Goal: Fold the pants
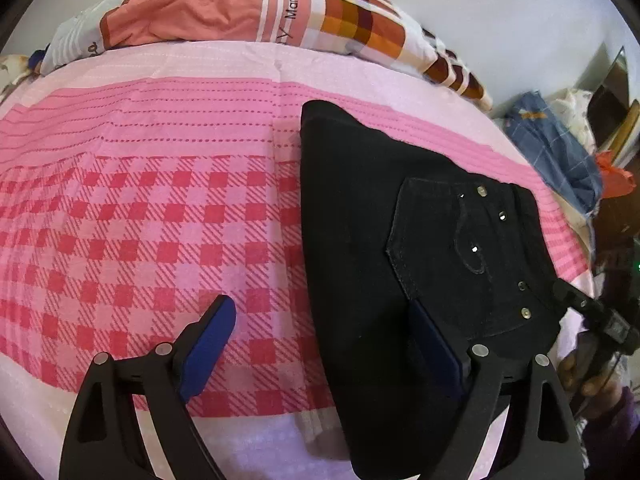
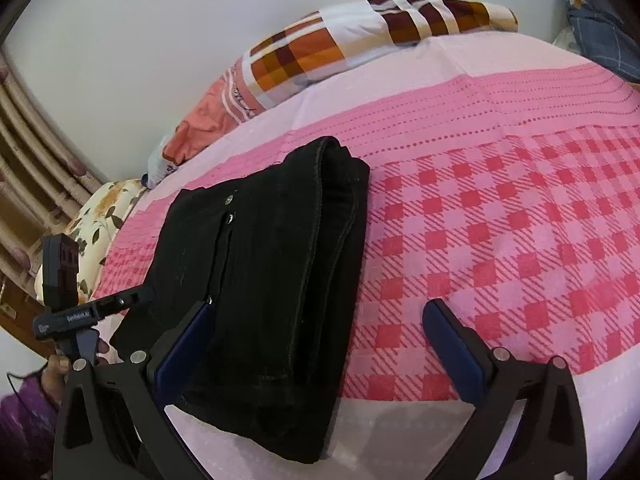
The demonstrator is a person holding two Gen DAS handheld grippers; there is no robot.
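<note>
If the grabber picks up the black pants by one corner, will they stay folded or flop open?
Probably flop. The black pants are soft cloth in loose stacked layers, so a corner lift would likely let them sag and unfold. The thick denim-like fabric with metal studs looks fairly heavy. On the checked bedsheet they'd likely drag, not glide.

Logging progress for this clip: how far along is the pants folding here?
Mostly done: the black pants lie on the pink checked bedsheet as a compact, layered bundle with the back pocket on top. In hand: nothing; the left gripper and right gripper are open above the bundle's edges. Left: at most one more fold or smoothing.
</note>
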